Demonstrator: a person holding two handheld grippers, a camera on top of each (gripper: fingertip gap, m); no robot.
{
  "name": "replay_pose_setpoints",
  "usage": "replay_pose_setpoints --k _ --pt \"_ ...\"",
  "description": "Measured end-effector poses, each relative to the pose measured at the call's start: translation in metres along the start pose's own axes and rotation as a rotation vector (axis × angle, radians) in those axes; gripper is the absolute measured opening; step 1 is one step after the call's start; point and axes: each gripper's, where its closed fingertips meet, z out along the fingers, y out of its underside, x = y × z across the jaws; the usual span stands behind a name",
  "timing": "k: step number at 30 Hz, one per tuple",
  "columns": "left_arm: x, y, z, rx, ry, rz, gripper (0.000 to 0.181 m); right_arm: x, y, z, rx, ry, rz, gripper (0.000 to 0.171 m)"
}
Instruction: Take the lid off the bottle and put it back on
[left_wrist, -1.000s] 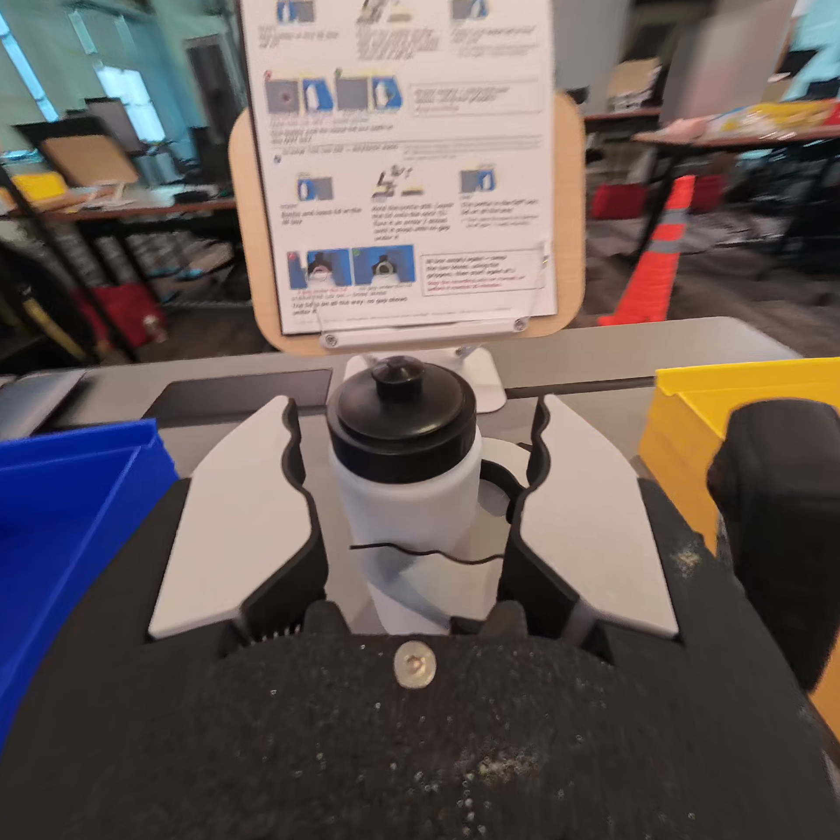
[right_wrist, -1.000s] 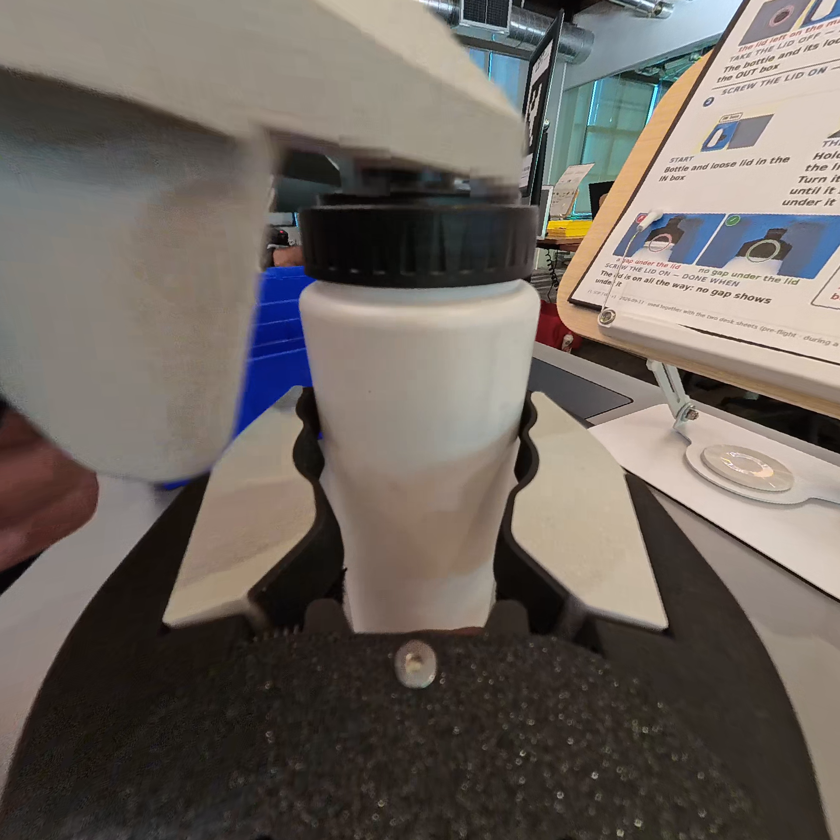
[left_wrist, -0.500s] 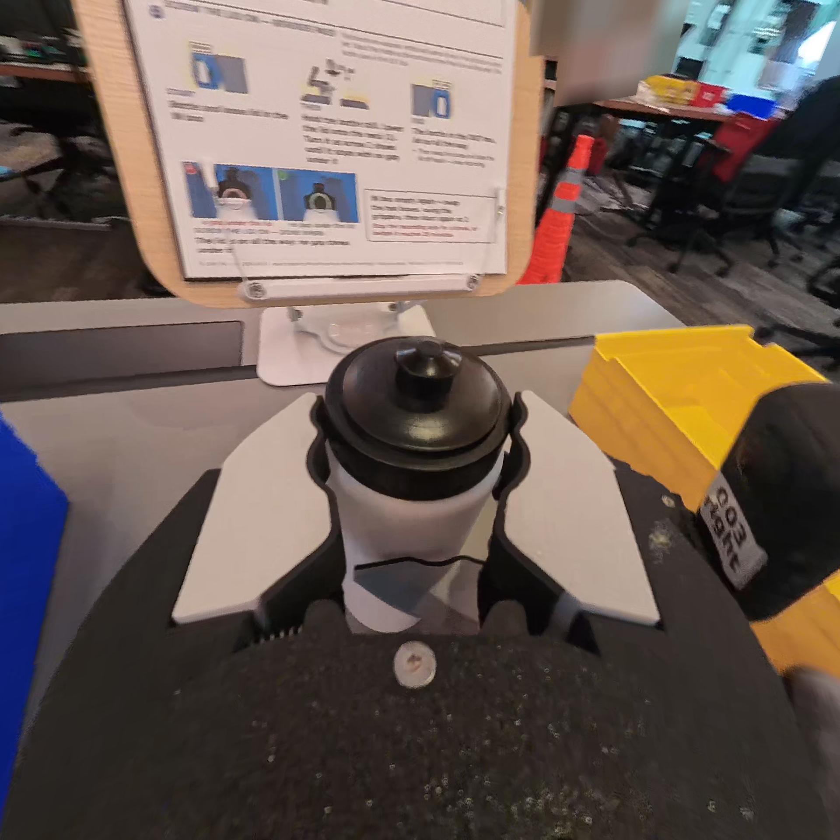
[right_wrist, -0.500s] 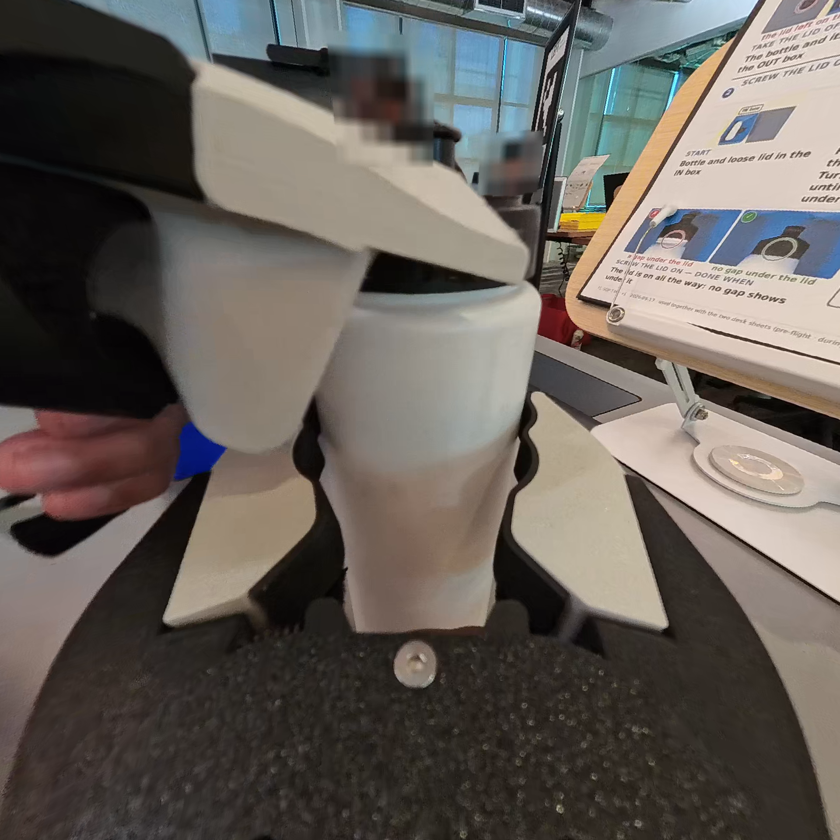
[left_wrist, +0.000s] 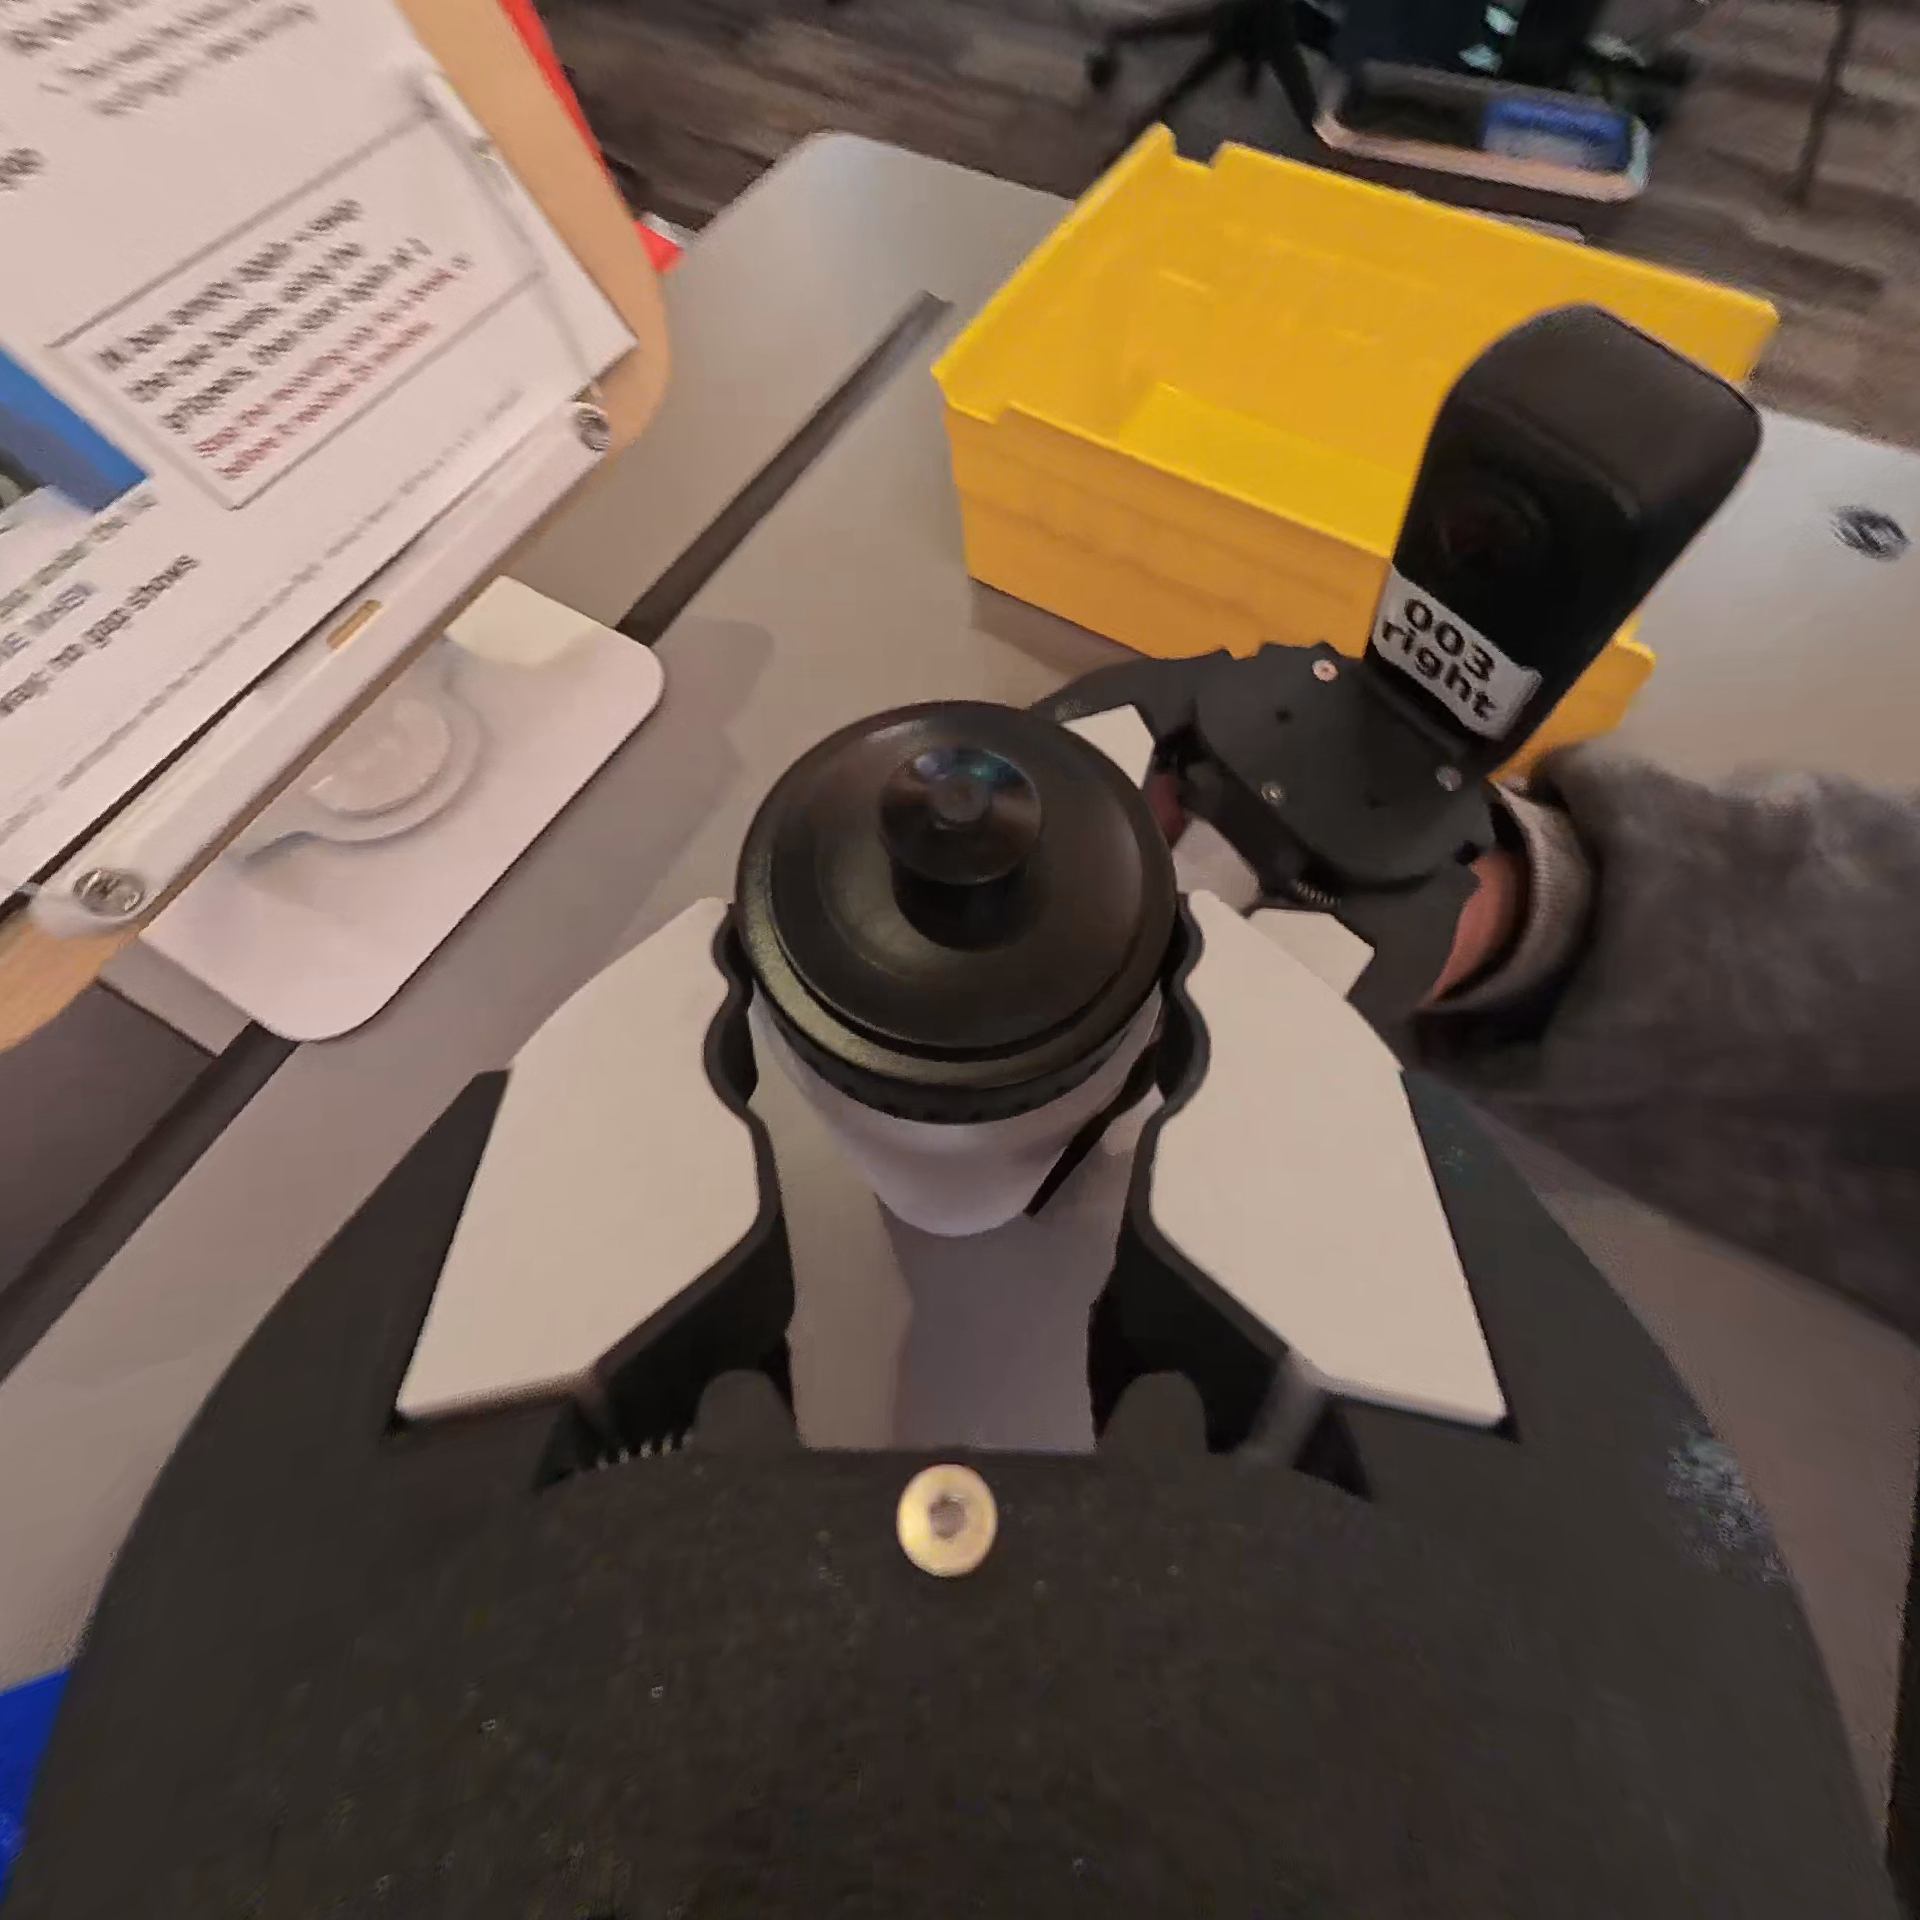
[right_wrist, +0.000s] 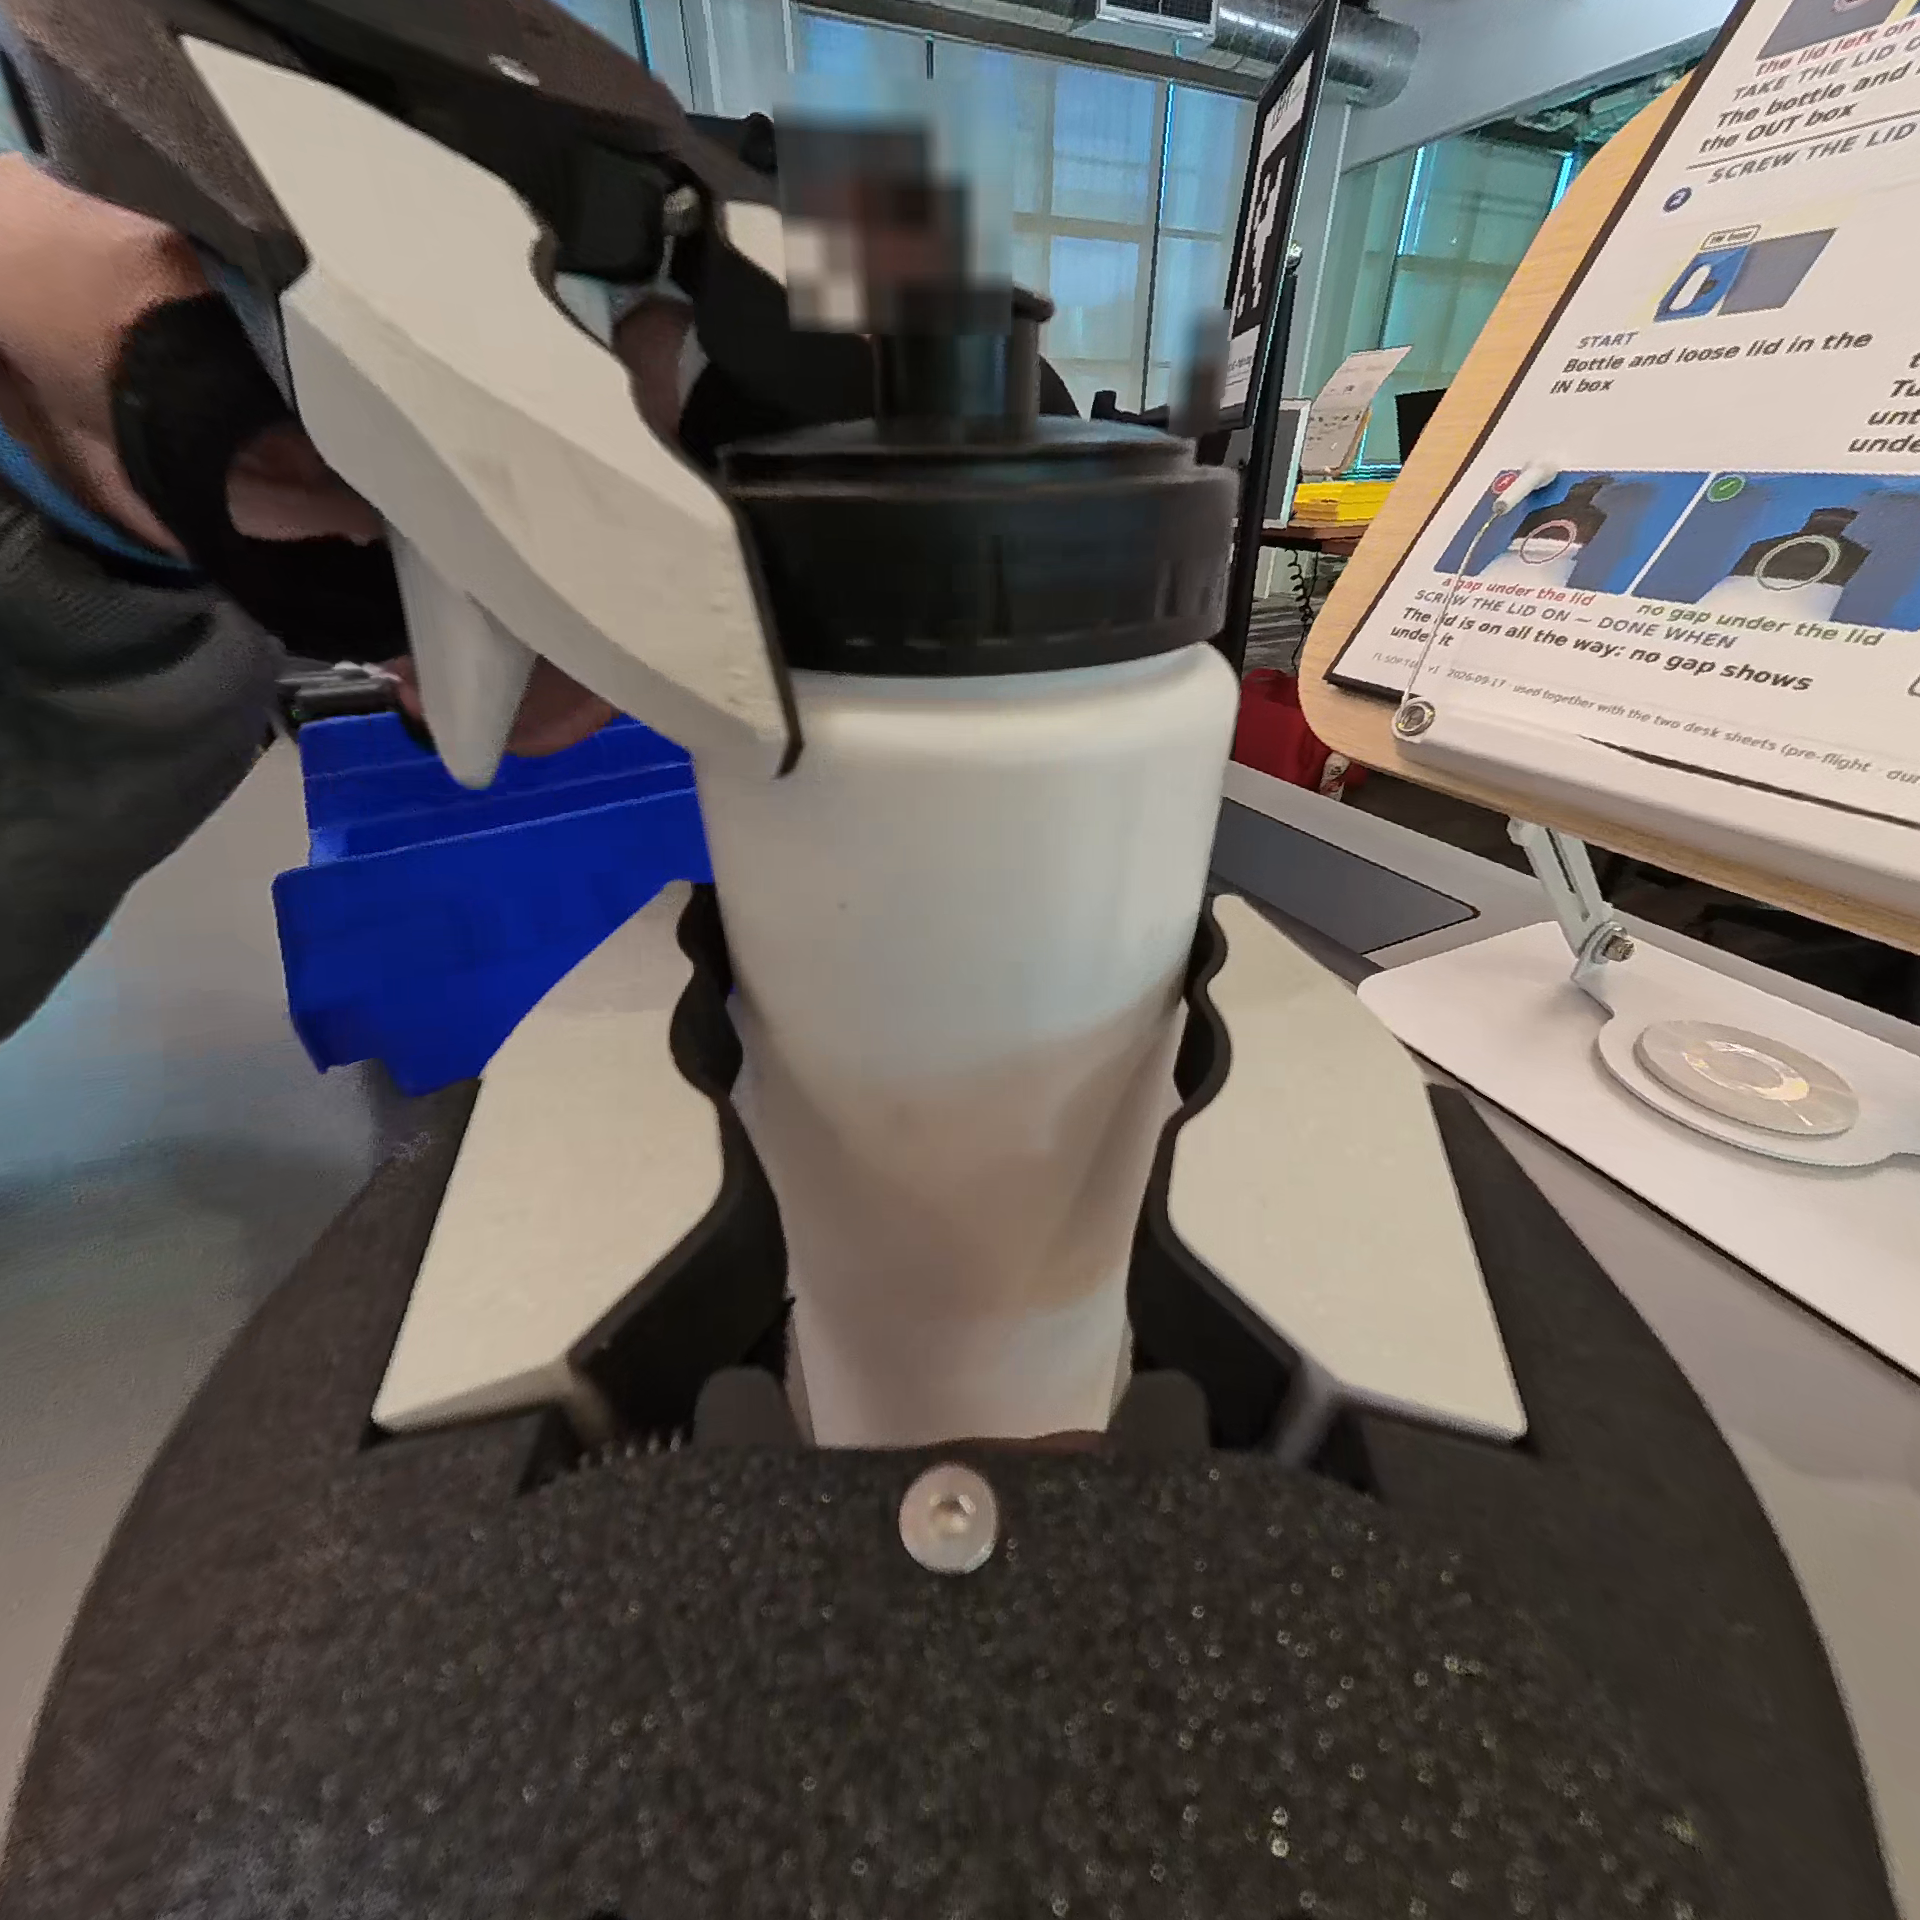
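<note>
A white bottle (right_wrist: 977, 935) with a black screw lid (right_wrist: 987, 551) stands upright on the grey table. My right gripper (right_wrist: 956, 935) is shut on the bottle's body, one finger on each side. My left gripper (left_wrist: 956, 935) comes from above at a tilt, and its fingers press on both sides of the lid (left_wrist: 956, 904). In the right wrist view one left finger (right_wrist: 520, 499) touches the lid's left side. In the left wrist view the right gripper's body (left_wrist: 1351, 779) and a sleeved hand show behind the bottle (left_wrist: 945, 1164).
A yellow bin (left_wrist: 1299, 416) stands on the table behind the right gripper. A blue bin (right_wrist: 468, 904) stands on the other side. An instruction board (left_wrist: 260, 364) on a white stand base (right_wrist: 1714, 1081) stands close beside the bottle.
My left gripper has risen from beside the bottle's body, tilted to look down on the lid, and closed from open onto it. My right gripper has kept its hold on the bottle.
</note>
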Motion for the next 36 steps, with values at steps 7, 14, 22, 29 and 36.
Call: replay_pose_setpoints --k 7,14,22,29,36 --pt "0.001 0.006 -0.002 -0.124 0.273 0.228 0.076 0.001 0.001 0.002 -0.015 0.0 -0.01 0.084" --pt "0.003 0.008 -0.001 -0.199 0.549 0.475 0.077 0.002 0.001 0.003 -0.033 0.019 -0.015 0.083" --pt "0.0 0.012 -0.004 -0.301 0.702 0.668 0.077 0.002 0.002 0.003 -0.034 0.016 -0.019 0.083" --pt "0.003 0.012 -0.004 -0.301 0.684 0.623 0.077 0.001 0.001 0.001 -0.026 0.004 -0.015 0.084" --pt "0.009 -0.01 -0.01 -0.113 0.408 0.318 0.089 0.001 0.001 0.002 -0.012 0.008 -0.012 0.084"
